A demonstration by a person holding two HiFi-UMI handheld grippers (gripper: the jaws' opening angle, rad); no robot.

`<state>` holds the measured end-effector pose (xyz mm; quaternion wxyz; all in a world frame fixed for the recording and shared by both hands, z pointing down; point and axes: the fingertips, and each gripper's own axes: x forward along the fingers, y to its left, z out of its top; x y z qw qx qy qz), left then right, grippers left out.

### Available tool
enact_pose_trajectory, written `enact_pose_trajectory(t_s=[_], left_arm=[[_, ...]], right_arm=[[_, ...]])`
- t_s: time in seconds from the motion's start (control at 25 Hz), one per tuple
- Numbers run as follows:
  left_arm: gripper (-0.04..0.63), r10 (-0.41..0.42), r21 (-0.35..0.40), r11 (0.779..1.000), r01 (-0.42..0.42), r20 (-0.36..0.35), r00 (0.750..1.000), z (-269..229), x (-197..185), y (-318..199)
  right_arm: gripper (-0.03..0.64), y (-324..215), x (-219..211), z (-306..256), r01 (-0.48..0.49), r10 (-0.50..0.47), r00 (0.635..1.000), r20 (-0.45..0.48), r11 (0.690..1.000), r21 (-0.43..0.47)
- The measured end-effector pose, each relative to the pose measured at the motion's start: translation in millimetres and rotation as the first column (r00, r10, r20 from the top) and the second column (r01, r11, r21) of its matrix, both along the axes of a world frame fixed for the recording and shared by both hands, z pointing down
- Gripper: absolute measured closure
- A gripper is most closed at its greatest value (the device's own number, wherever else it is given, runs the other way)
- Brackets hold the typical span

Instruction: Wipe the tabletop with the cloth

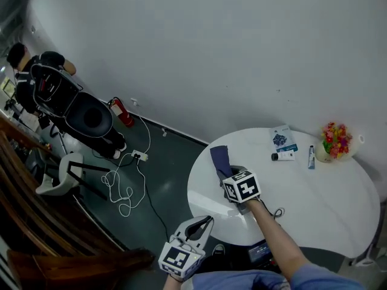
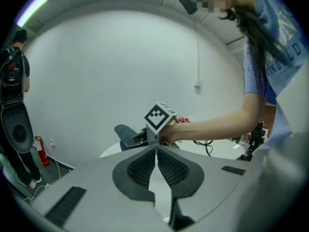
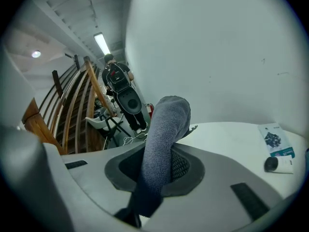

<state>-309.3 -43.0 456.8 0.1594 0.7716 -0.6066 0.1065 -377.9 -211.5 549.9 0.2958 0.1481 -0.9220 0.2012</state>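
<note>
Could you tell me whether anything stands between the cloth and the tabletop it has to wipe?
The right gripper holds the cloth at the left side of the table, bare surface around it. Near the far edge a leaflet, a small box, a tube and a pot of flowers stand in the way.

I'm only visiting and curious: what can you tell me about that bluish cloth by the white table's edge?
The cloth is grey-blue, soft, finely textured fabric, folded into a thick strip. The right gripper is shut on it. The strip runs out between the pinching jaws and curls over at its far end. It sits near the rim of the round white table, where its free end appears to rest on the top.
</note>
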Motion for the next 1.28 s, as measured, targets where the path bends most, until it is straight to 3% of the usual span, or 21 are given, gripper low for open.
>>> enact_pose_trajectory(t_s=[0.12, 0.24, 0.4, 0.84, 1.28], left_arm=[[0.575, 0.000, -0.017, 1.000, 0.000, 0.006, 1.000, 5.1, -0.5, -1.0], [0.575, -0.006, -0.031, 0.999, 0.006, 0.004, 1.000, 7.4, 0.0, -3.5], [0.575, 0.003, -0.030, 1.000, -0.003, 0.004, 1.000, 6.7, 2.5, -3.4], [0.575, 0.125, -0.017, 0.992, -0.125, -0.022, 0.992, 5.7, 25.1, 4.5], [0.575, 0.317, -0.004, 0.948, -0.317, -0.054, 0.947, 4.9, 66.9, 14.4]], right_arm=[[0.550, 4.6, -29.1, 14.5, 0.034, -0.033, 0.999, 0.021, 0.999, -0.027], [0.551, -0.3, -47.7, 32.3, 0.007, -0.004, 0.999, 0.033, 0.996, -0.093], [0.549, -12.9, -39.8, 60.4, -0.065, 0.059, 0.997, -0.047, 0.989, -0.134], [0.549, -31.6, 57.6, 81.0, -0.221, 0.208, 0.964, -0.166, 0.973, -0.065], [0.549, -44.6, 179.9, 84.3, -0.434, 0.422, 0.878, -0.227, 0.901, -0.002]])
